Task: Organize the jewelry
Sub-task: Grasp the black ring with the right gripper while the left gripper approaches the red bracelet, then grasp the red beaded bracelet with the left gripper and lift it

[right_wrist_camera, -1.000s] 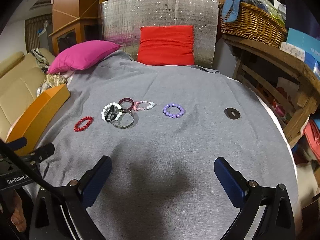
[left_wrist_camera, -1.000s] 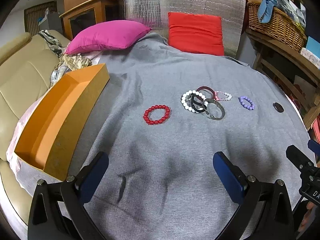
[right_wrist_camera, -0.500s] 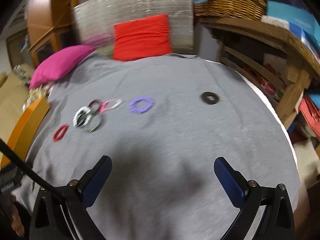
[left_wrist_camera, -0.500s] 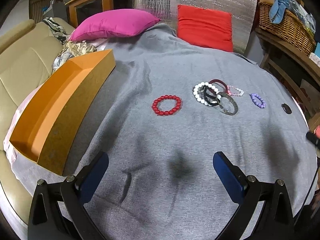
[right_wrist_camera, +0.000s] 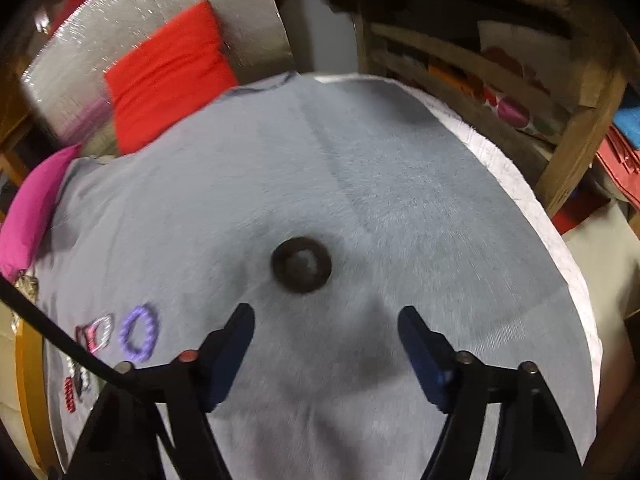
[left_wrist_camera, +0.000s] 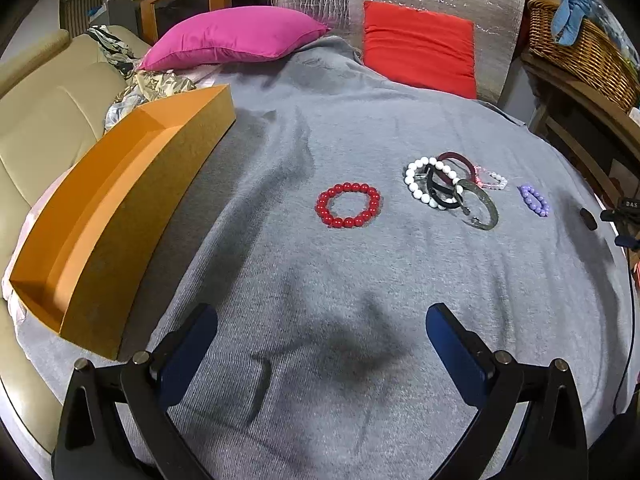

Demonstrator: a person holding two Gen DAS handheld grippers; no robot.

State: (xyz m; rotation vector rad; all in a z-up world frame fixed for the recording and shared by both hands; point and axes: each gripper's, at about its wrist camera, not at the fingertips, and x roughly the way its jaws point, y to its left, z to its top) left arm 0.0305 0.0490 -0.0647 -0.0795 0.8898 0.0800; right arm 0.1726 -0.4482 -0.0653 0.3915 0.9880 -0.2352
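**Bracelets laid out on grey cloth, both claws spread and empty**

The jewelry lies on a grey knit cloth with a fine ribbed weave, draped over a rounded surface. A red bead bracelet of glossy round beads sits alone near the middle, a closed ring lying flat. Just to its right is a tangled cluster: a white bead bracelet overlapped by a black band, a dark maroon bangle behind them, and a smooth grey metal-looking bangle resting against the front of the pile. A pale pink bead bracelet touches the cluster's far right side. A purple bead bracelet lies apart, further right.

Well apart from the rest is a dark flat ring, round and disc-like with a hole at its centre; motion blur hides its surface detail. It lies just ahead of the right gripper, between the lines of its two blue-padded fingers, which stand apart and hold nothing.

The left gripper hovers over bare cloth short of the red beads, its jaws wide and empty.

An open orange cardboard box, long and shallow with matte walls, sits at the cloth's left edge beside a beige sofa. A magenta pillow and a red cushion lie at the far end.
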